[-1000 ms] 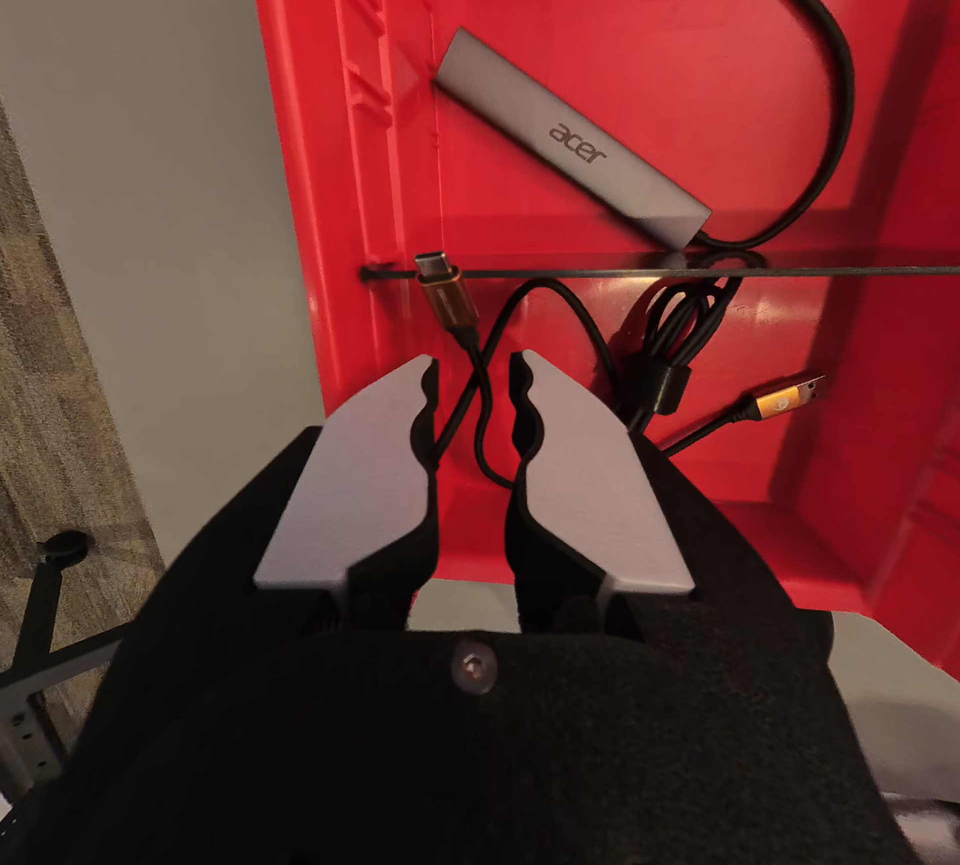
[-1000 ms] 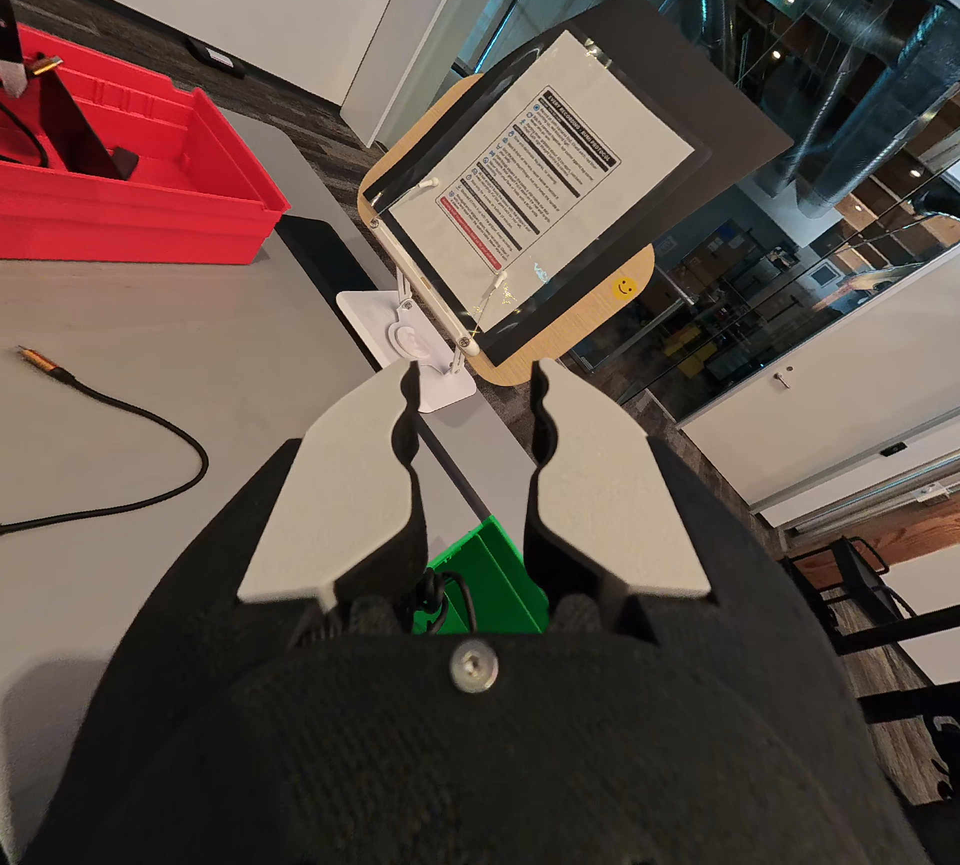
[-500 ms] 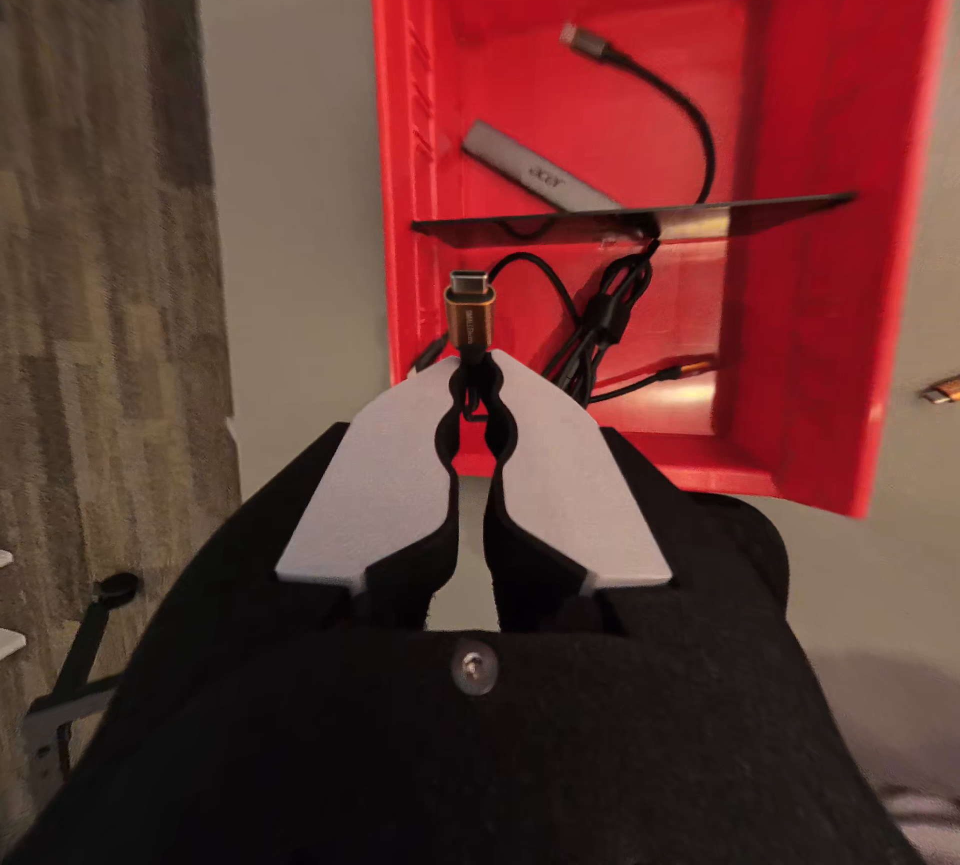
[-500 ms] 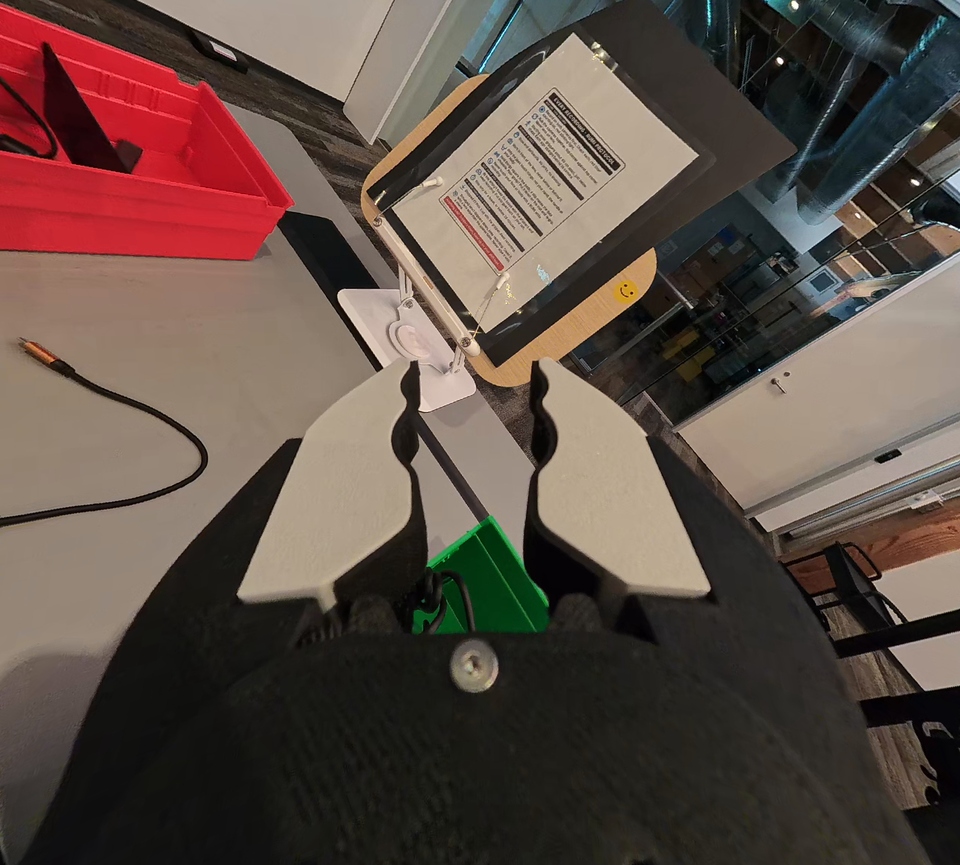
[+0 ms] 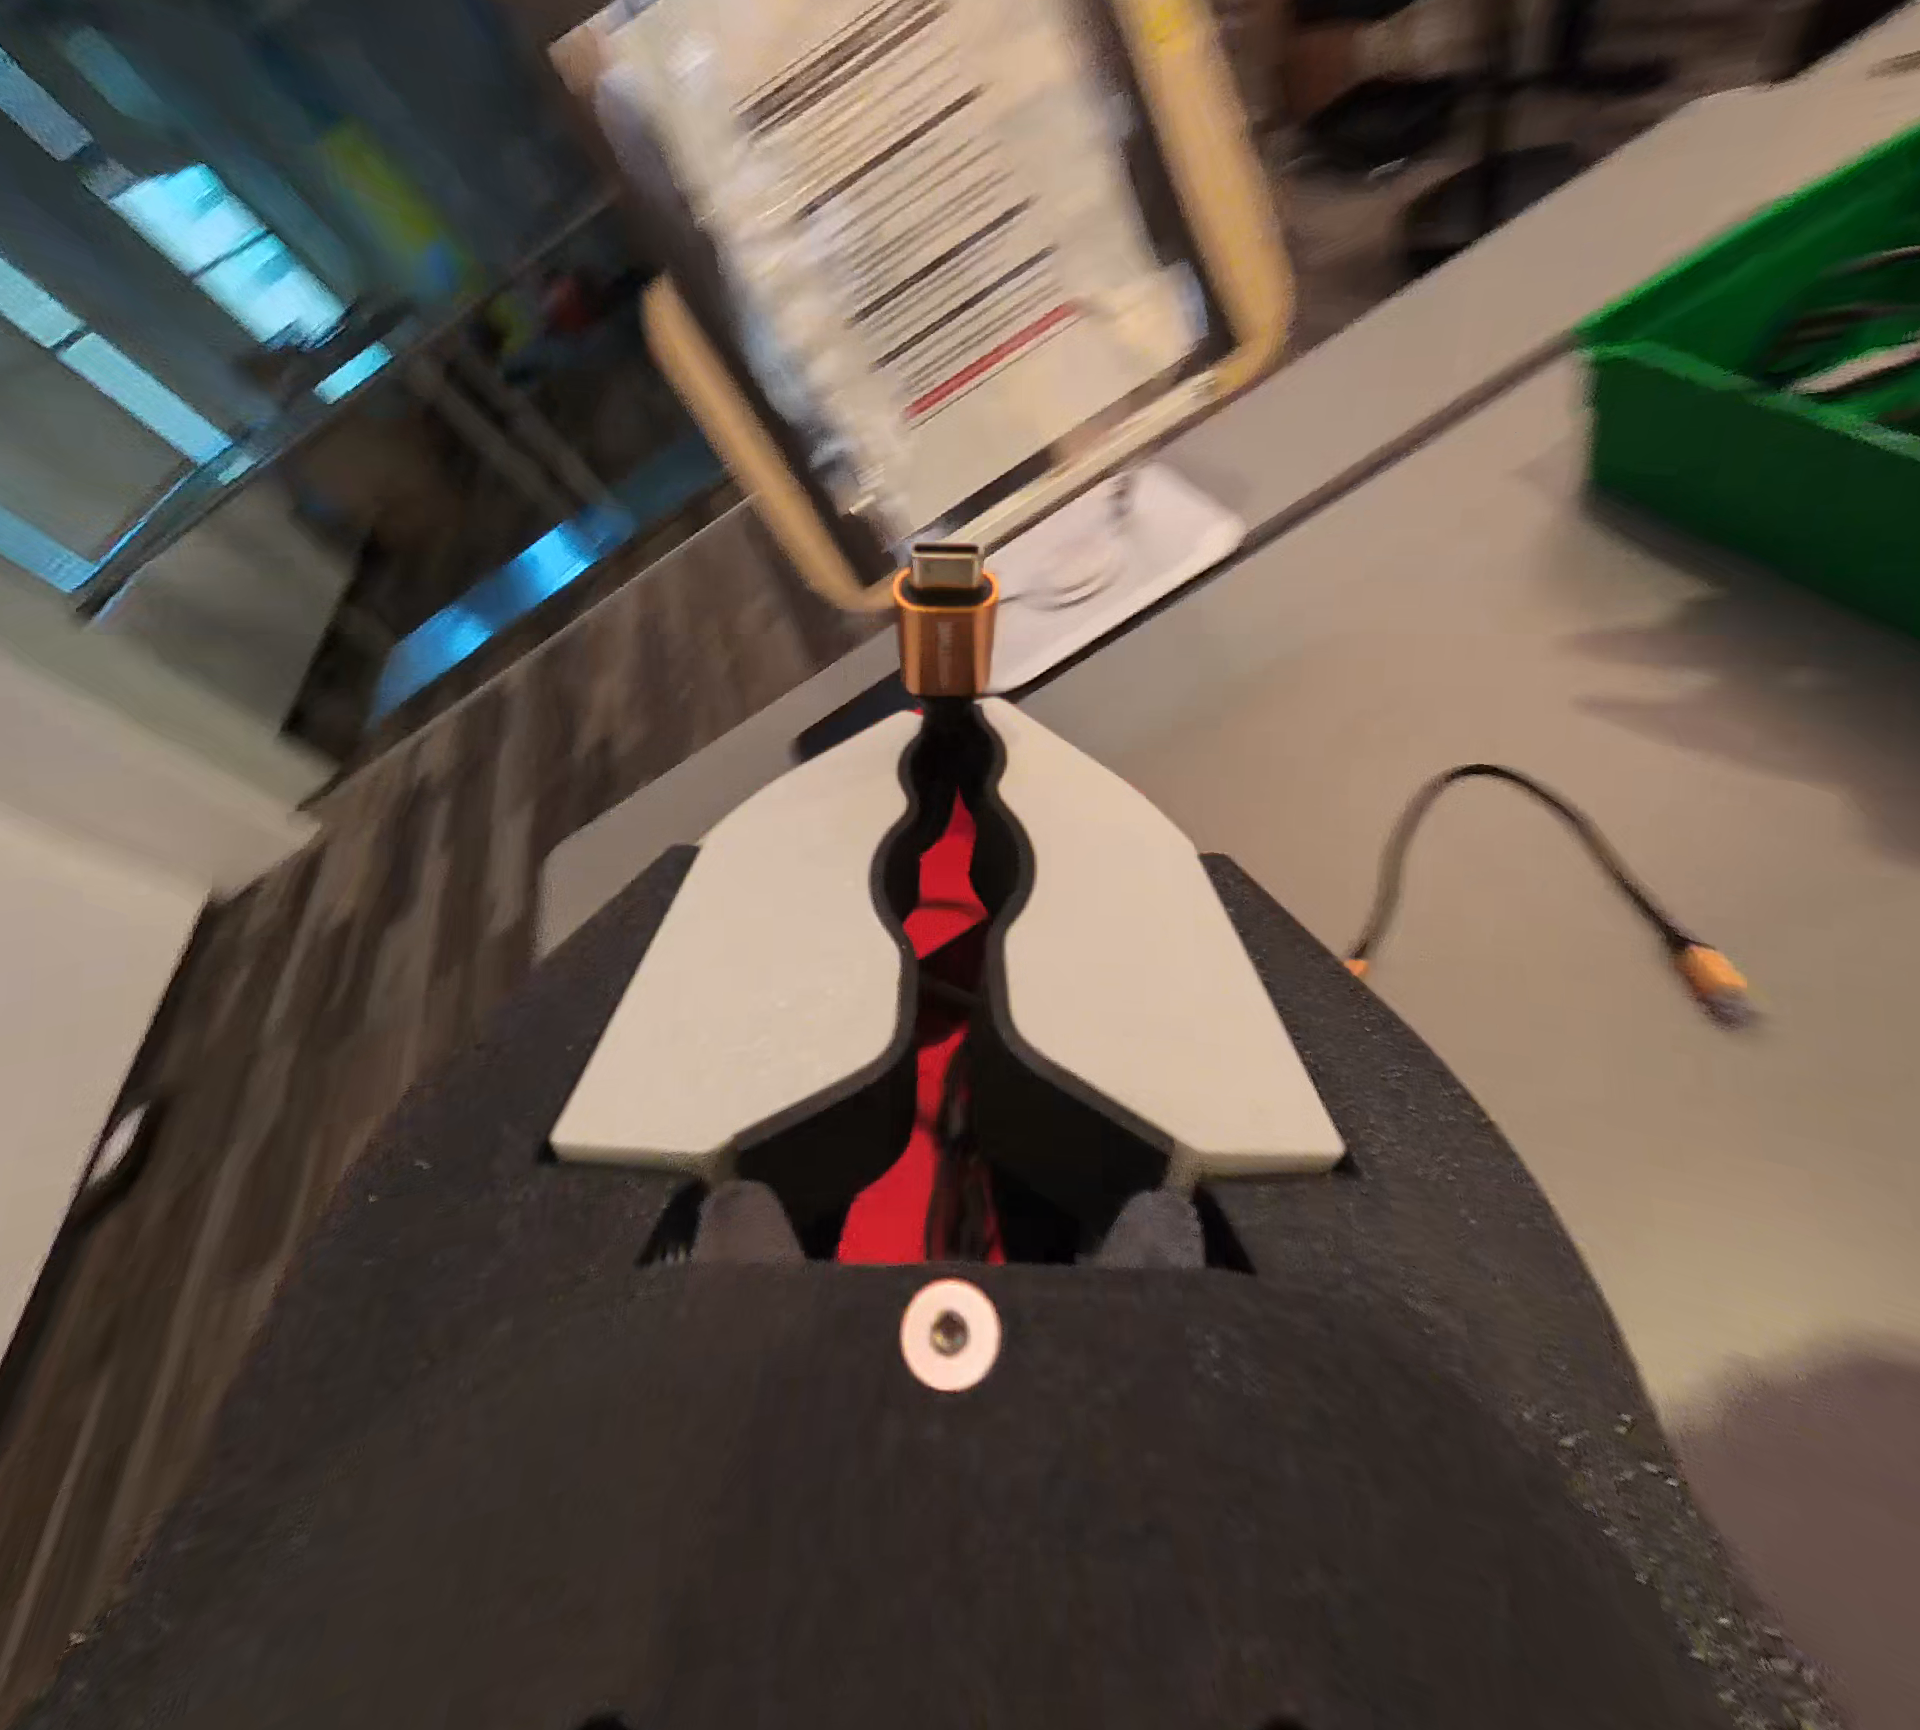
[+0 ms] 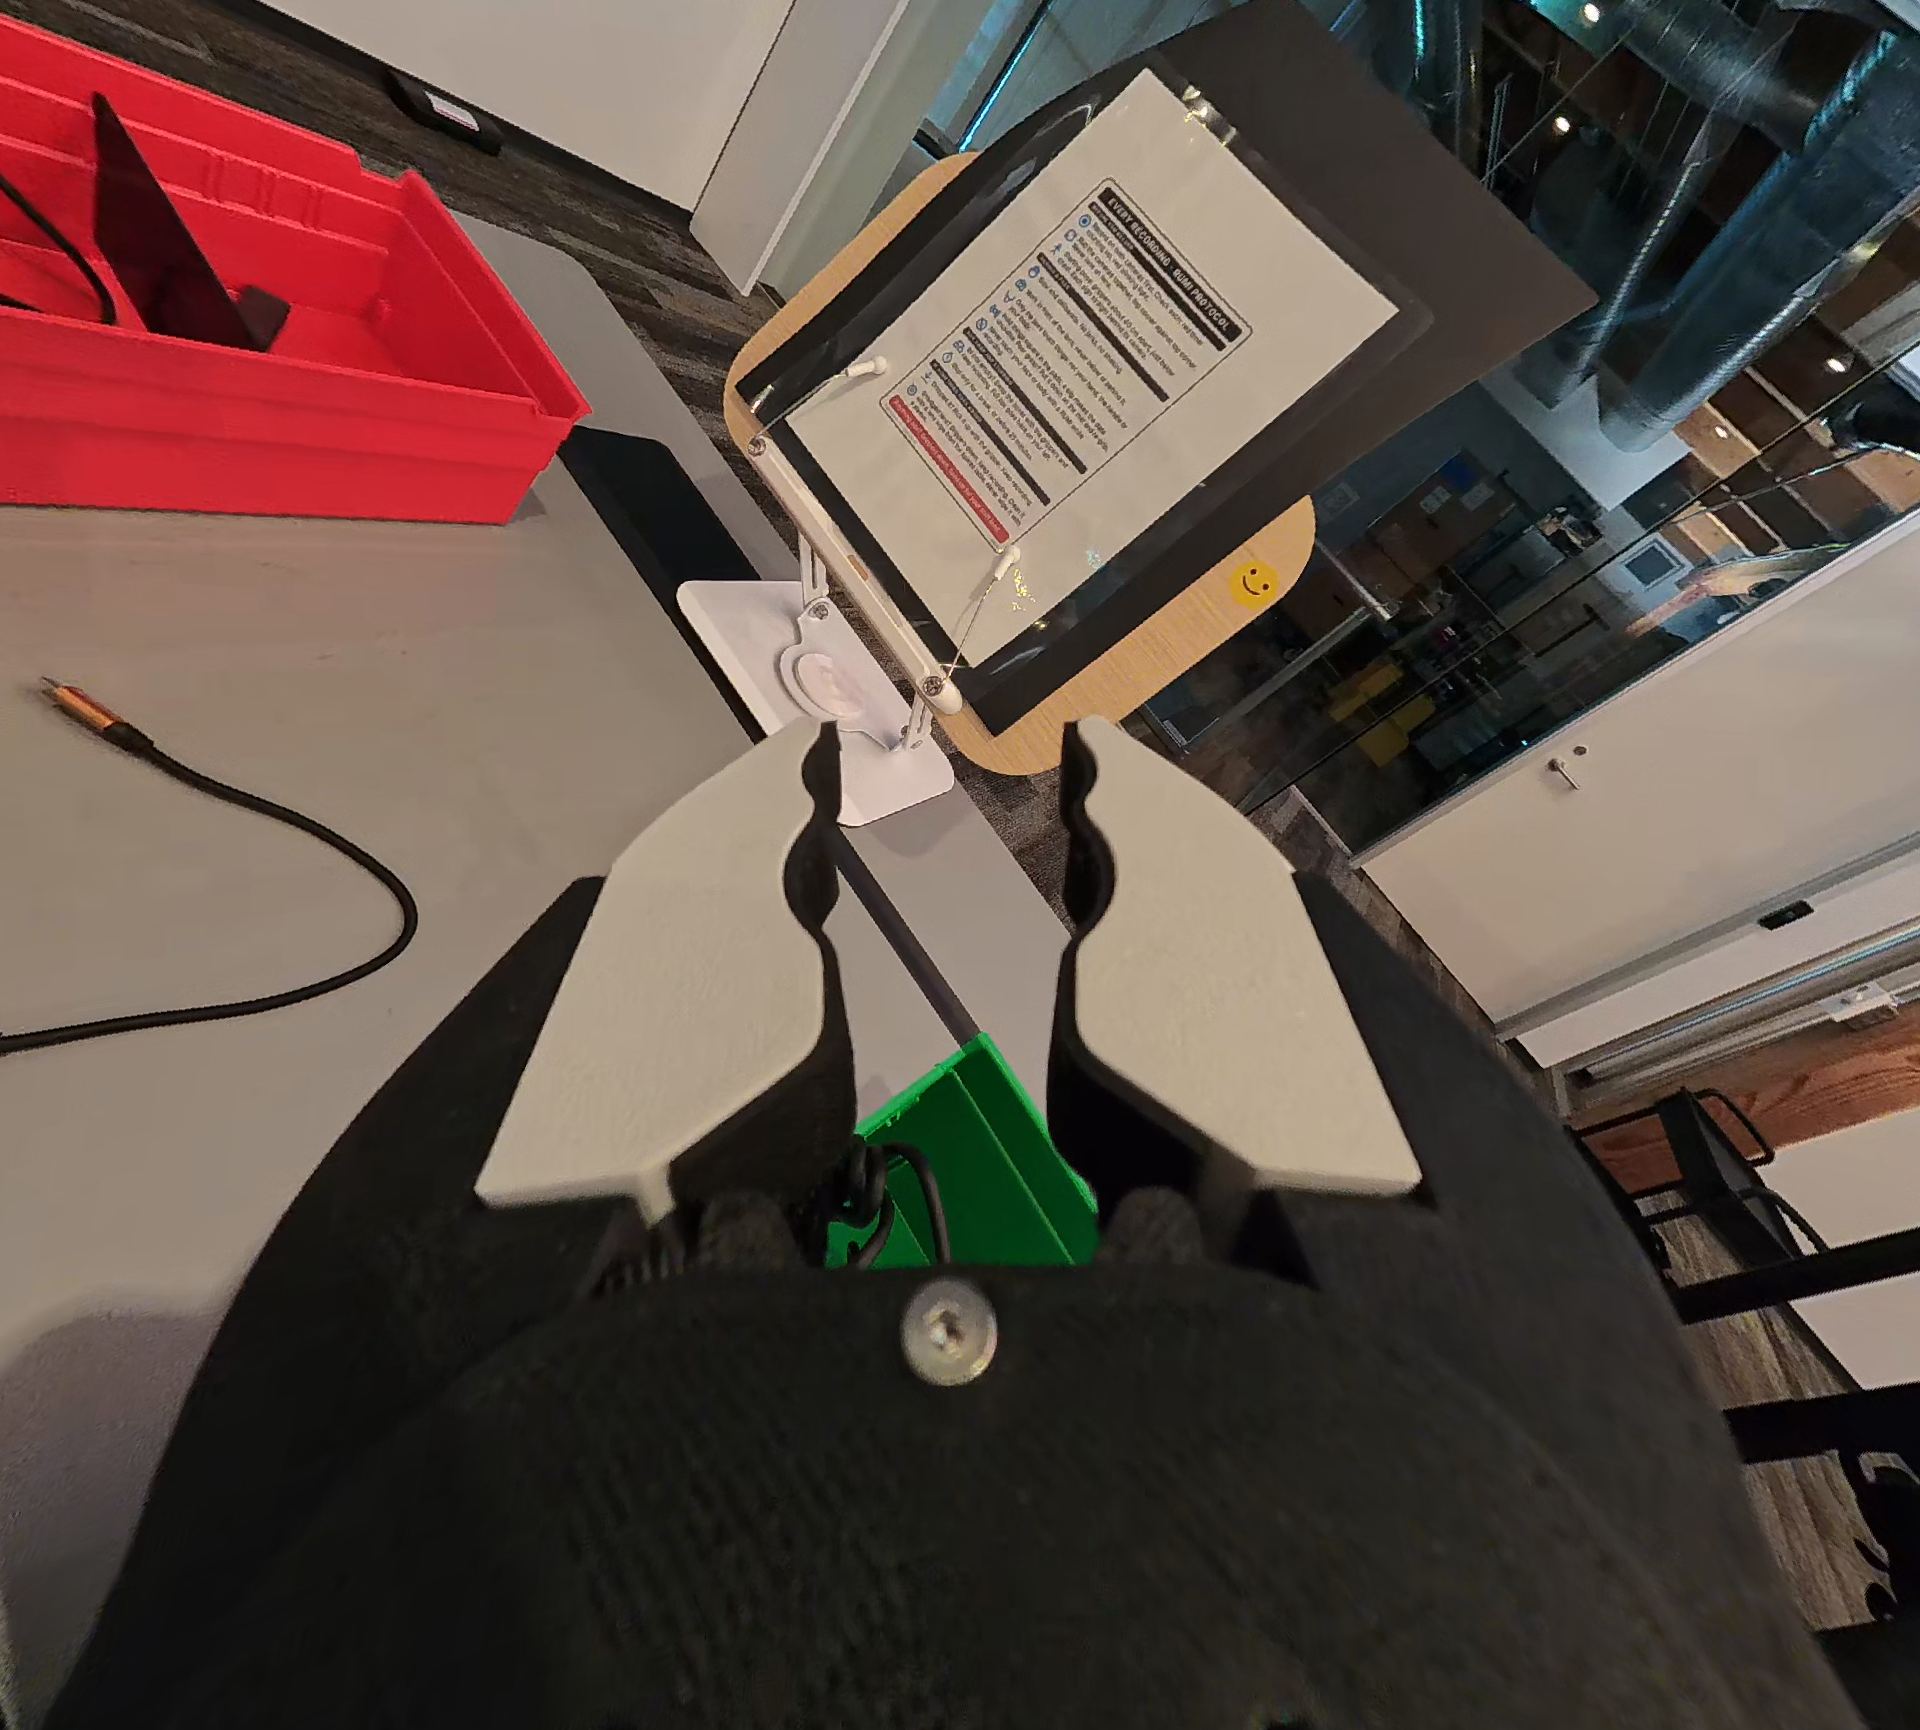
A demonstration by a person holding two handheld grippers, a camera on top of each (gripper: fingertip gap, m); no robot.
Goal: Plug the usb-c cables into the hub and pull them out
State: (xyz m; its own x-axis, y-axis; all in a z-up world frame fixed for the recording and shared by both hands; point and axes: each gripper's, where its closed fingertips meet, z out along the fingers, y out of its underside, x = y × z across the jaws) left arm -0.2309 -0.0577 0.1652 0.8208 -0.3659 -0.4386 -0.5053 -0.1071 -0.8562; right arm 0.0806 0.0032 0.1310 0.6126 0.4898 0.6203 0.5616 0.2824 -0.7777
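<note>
My left gripper (image 5: 951, 724) is shut on a black cable just behind its copper-coloured usb-c plug (image 5: 945, 626), which sticks out past the fingertips. The red bin (image 5: 930, 932) shows through the gap between the fingers, below the gripper. A second black cable with a copper plug (image 5: 1704, 989) lies on the grey table to the right; it also shows in the right wrist view (image 6: 94, 719). My right gripper (image 6: 940, 750) is open and empty above the table edge. The hub is not in view.
The red bin (image 6: 270, 454) with a black divider (image 6: 156, 246) stands at the table's far left. A green bin (image 6: 966, 1150) sits under my right gripper and shows in the left wrist view (image 5: 1756, 350). A tablet on a white stand (image 6: 1049, 392) stands at the table's edge. Across from one pair of fingers to the other is roughly 35 cm.
My left gripper closed on the cable behind the plug, lifted it out of the red bin and swung up towards the tablet stand. My right gripper has stayed open and almost still.
</note>
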